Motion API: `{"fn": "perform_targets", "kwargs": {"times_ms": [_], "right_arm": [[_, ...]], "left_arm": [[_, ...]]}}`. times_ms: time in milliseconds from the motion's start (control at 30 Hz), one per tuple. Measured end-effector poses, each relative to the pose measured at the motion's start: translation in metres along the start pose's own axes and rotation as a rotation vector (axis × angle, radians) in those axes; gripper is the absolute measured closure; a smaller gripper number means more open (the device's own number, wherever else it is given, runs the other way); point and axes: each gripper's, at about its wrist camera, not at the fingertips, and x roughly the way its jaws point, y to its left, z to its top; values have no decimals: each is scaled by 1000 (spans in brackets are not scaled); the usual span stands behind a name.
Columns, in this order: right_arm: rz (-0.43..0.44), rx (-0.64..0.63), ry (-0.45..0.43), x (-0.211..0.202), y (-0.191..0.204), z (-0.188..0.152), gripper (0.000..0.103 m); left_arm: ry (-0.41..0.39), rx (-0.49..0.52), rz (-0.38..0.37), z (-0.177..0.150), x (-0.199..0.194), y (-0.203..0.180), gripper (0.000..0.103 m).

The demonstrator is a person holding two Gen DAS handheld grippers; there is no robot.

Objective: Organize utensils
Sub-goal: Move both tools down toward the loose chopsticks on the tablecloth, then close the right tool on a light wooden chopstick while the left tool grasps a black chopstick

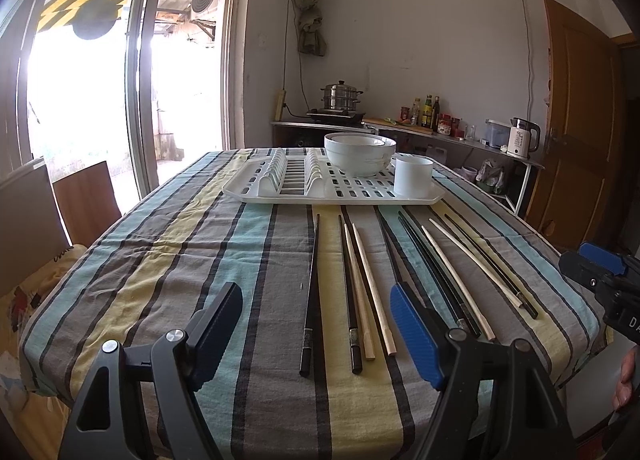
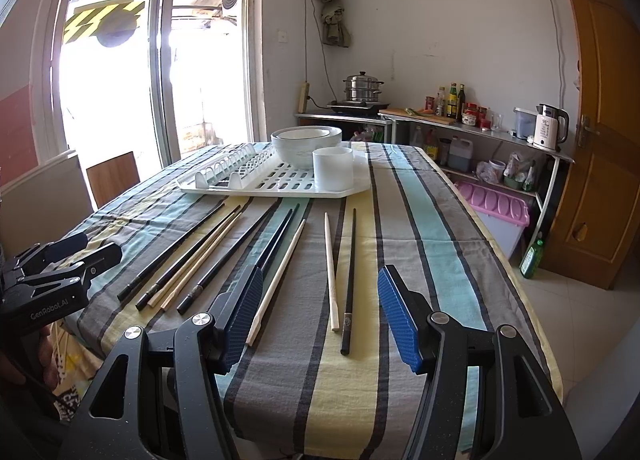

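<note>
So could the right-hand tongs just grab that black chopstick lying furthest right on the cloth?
Probably yes: the right tongs are wide open, and the black chopstick lies between them on the striped tablecloth; only a pale wooden chopstick lies close alongside.

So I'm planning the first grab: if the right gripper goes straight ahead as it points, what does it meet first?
Probably the right gripper meets the pale wooden chopstick and black chopstick lying side by side on the striped tablecloth; its height is unclear.

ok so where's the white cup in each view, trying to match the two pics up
Left wrist view: the white cup stands right of centre, on the near right corner of the white drying tray, just right of the stacked bowls.
Right wrist view: the white cup sits at centre, on the same tray corner, in front of the bowls.
Shared landmark: the steel steamer pot on the back counter.
</note>
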Motion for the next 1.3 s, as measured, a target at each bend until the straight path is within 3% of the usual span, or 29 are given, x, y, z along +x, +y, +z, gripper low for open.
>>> {"fn": "perform_targets", "kwargs": {"times_ms": [733, 1200, 1300], "right_arm": [[5, -13, 10, 14, 1, 4, 42], [75, -42, 100, 81, 5, 38, 43], [81, -36, 149, 106, 9, 45, 51]], "left_arm": [[68, 9, -3, 5, 20, 2, 33], [210, 82, -1, 48, 112, 23, 43], [237, 126, -7, 56, 134, 21, 44]]}}
